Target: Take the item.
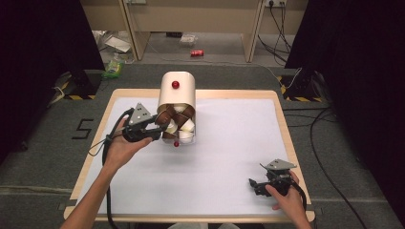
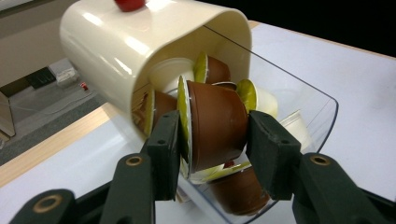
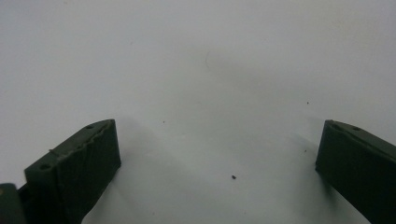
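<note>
High view. A cream dispenser (image 1: 176, 90) with a red knob (image 1: 175, 85) stands on the white table (image 1: 229, 157), toward the far edge and left of centre. Its lower front opens into a clear tray (image 1: 185, 138) packed with brown and cream capsules. A small red ball (image 1: 176, 143) sits at the tray's near lip. The left gripper (image 1: 160, 128) is at the tray's left side, with its jaw tips among the capsules. The right gripper (image 1: 253, 185) rests low near the front right corner, close to the wooden table rim (image 1: 286, 138). A wide stretch of bare white surface lies between the two grippers and to the right of the dispenser.

Left gripper view. The jaws are clamped on a brown capsule (image 2: 217, 123) with a yellow-green foil lid (image 2: 183, 121). One pad presses the lid end, the other the base. The capsule is held on its side just in front of the dispenser mouth (image 2: 187, 70) and above the clear tray wall (image 2: 308, 102). More capsules crowd behind and beneath it: brown ones, cream ones, several with yellow-green lids. One brown capsule (image 2: 240, 193) lies directly below the held one. White table surface lies open beyond the tray wall.

Right gripper view. The jaws stand wide apart with nothing between them. They are over bare white table (image 3: 201, 84) marked by a few dark specks.
</note>
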A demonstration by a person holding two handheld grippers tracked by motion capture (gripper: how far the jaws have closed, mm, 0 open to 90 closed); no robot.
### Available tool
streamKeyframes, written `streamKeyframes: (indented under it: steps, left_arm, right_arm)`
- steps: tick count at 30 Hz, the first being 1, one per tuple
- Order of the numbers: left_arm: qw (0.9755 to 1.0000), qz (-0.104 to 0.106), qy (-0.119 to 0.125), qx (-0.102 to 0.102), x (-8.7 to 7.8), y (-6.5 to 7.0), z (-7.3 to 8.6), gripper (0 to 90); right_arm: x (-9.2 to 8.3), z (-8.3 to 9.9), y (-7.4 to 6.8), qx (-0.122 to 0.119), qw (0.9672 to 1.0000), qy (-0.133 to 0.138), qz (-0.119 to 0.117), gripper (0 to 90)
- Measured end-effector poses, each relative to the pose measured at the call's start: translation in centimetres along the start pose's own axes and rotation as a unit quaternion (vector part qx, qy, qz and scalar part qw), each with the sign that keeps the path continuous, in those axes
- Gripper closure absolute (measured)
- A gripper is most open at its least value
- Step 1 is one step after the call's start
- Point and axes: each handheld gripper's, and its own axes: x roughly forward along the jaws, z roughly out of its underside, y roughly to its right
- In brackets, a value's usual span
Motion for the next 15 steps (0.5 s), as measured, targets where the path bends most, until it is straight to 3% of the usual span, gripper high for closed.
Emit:
streamKeyframes:
  steps: [15]
  left_arm:
    - [0.9995,-0.018,0.01,-0.023,-3.4,-1.8,1.7,55.4]
  right_arm:
    - [0.0,0.0,0.0,0.0,1.0,0.001,0.0,0.4]
